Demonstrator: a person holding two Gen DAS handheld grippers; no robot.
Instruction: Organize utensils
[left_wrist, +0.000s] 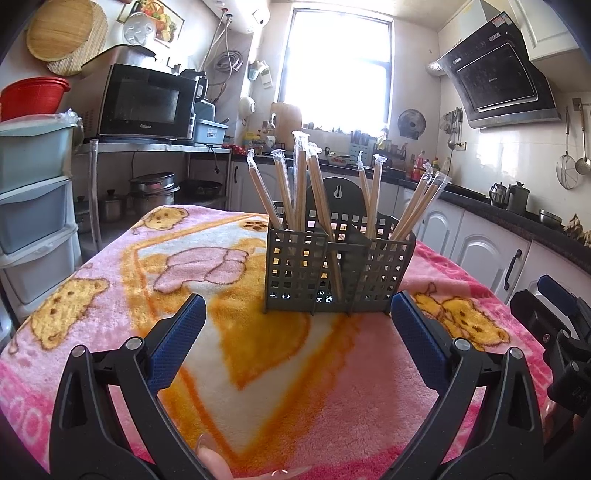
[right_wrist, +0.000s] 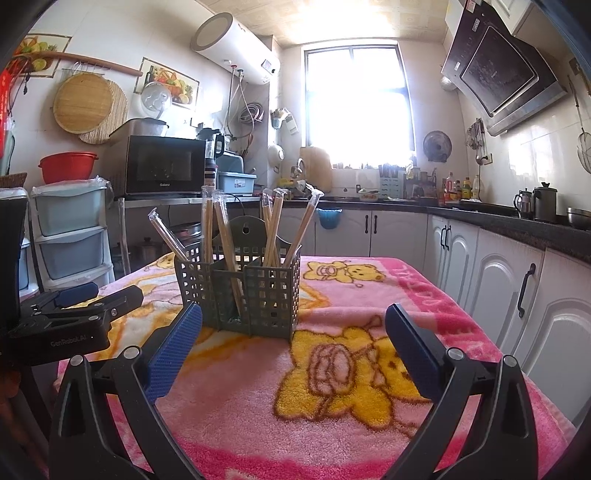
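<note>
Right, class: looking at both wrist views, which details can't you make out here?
- Chopstick lower ends: both views, hidden by the caddy lattice.
- Scene outside the window: both views, washed out by glare.
- Bottle labels: right wrist view, too small.

- I see a fluffy pink blanket with yellow bear prints (left_wrist: 280, 376) covering the table.
- Black microwave oven (left_wrist: 146, 101) on a metal shelf at left; steel pots (left_wrist: 153, 194) stacked under it.
- Red plastic basin (left_wrist: 33, 96) on top of a pale blue plastic drawer tower (left_wrist: 33, 192).
- Round woven bamboo trays (right_wrist: 88, 105) hang on the wall.
- White cylindrical water heater (right_wrist: 234, 48) mounted high beside the bright window (right_wrist: 356, 107).
- Slanted black glass range hood (left_wrist: 498, 79) on the right wall.
- Dark countertop (right_wrist: 517, 221) over white cabinet doors (right_wrist: 502, 291); dark kettle (right_wrist: 543, 204) stands on it.
- Wire strainer and ladle (left_wrist: 574, 162) hang on the tiles.
</note>
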